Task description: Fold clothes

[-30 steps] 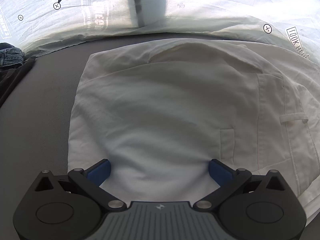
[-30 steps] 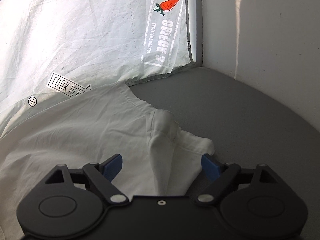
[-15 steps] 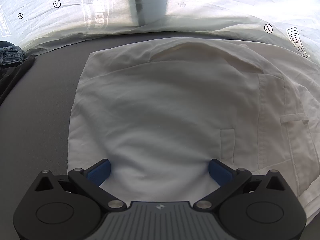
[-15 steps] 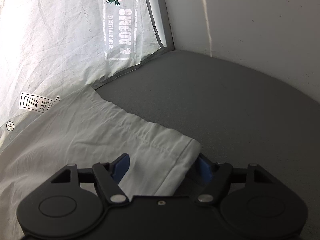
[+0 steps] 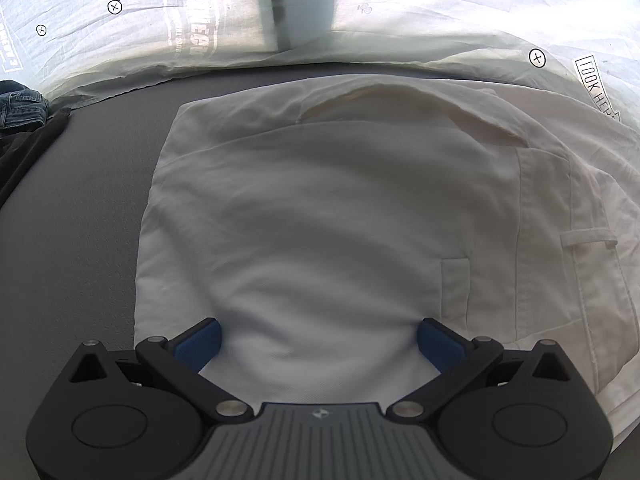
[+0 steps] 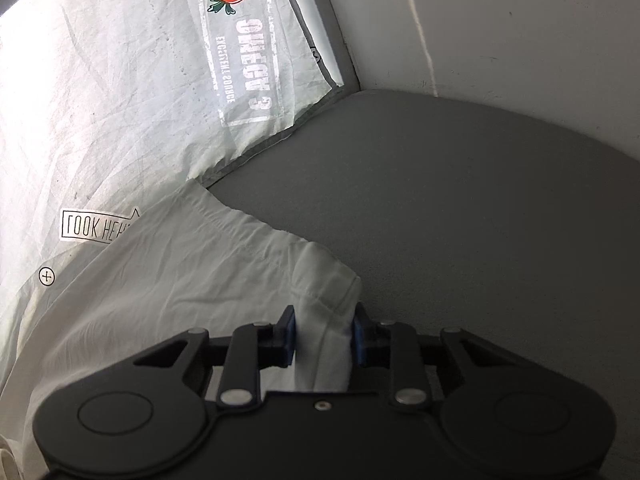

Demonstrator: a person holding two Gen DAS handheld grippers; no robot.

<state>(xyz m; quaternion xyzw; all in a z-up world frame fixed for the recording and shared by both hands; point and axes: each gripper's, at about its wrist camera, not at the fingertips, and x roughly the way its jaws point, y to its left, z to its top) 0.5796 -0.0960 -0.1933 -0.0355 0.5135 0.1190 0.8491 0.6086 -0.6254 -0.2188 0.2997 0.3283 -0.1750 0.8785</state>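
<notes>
Currently: white trousers (image 5: 320, 216) spread on grey surface (image 6: 460, 208); right gripper (image 6: 323, 334) fingers, just closing, pinch hem corner; left gripper (image 5: 318, 338) fingers spread over cloth; next, carrying the corner across.

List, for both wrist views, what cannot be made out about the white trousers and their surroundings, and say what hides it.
- Left wrist view: the white trousers' near edge lies behind the left gripper; their right side is cut off by the frame.
- Left wrist view: the dark clothes are cropped at the left edge, so their kind is unclear.
- Right wrist view: the fold between the right gripper's closing pads runs behind its body; full grip unclear.
</notes>
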